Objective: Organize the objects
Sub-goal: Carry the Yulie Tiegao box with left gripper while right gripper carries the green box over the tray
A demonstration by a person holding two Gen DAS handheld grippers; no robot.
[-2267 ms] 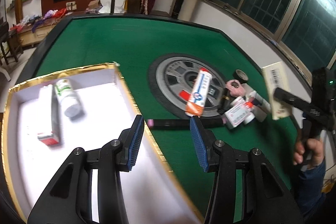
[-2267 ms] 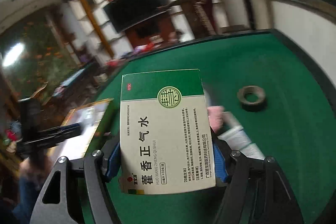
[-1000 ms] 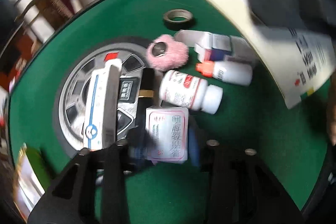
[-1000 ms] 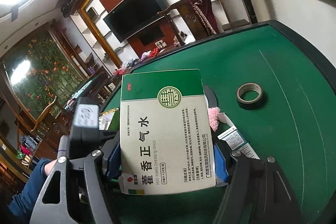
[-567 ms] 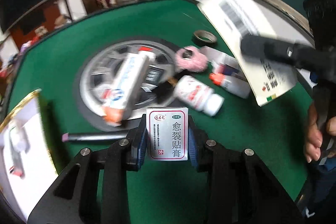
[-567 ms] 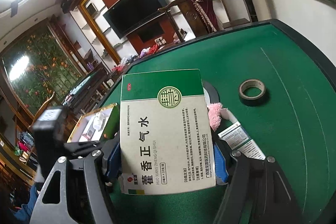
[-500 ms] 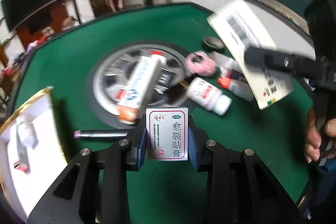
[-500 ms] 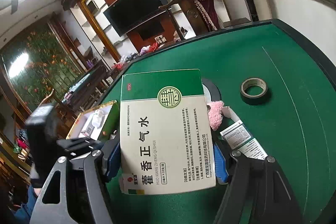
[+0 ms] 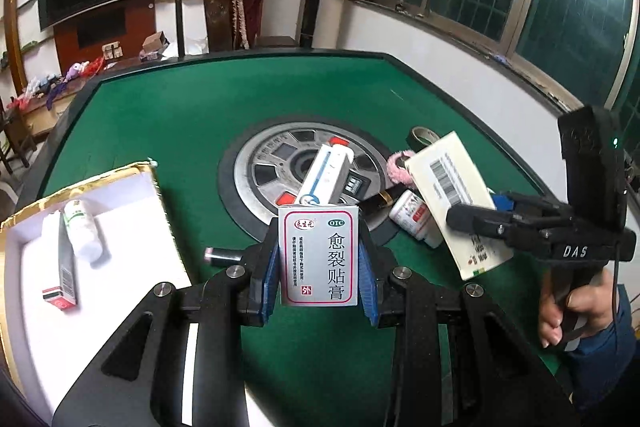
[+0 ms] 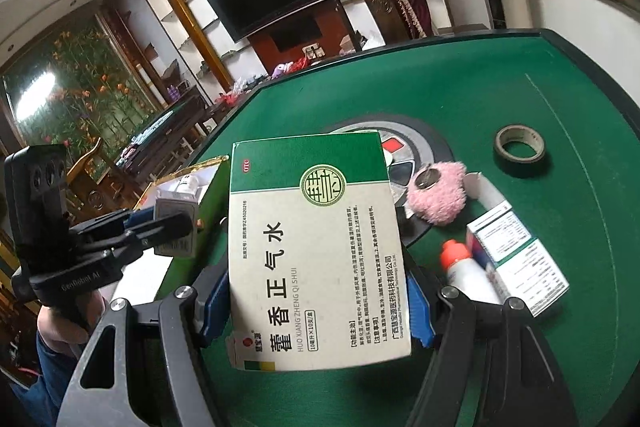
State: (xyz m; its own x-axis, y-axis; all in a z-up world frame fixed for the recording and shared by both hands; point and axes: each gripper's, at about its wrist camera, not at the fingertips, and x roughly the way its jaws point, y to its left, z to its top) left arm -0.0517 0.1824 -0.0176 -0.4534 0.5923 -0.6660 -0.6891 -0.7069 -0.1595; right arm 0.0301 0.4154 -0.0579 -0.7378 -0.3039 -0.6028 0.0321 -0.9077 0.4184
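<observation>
My left gripper (image 9: 319, 267) is shut on a small white medicine box with a red border (image 9: 319, 255), held above the green table. My right gripper (image 10: 312, 283) is shut on a large green and cream medicine box (image 10: 316, 243); that box also shows in the left wrist view (image 9: 452, 199), to the right. A white gold-edged tray (image 9: 120, 227) lies at the left with a white bottle (image 9: 82, 227) and a slim box (image 9: 62, 275) in it.
On the table's round grey centre plate (image 9: 272, 163) lies a white tube (image 9: 326, 175). Around it are a pink fluffy thing (image 10: 438, 195), a tape roll (image 10: 519, 145), a red-capped bottle (image 10: 468, 271), a white box (image 10: 516, 247), a white jar (image 9: 412, 217) and a dark pen (image 9: 222, 255).
My left gripper reached the pile, closed on the small red-bordered box and lifted it back toward the tray side. My right gripper kept holding the large box.
</observation>
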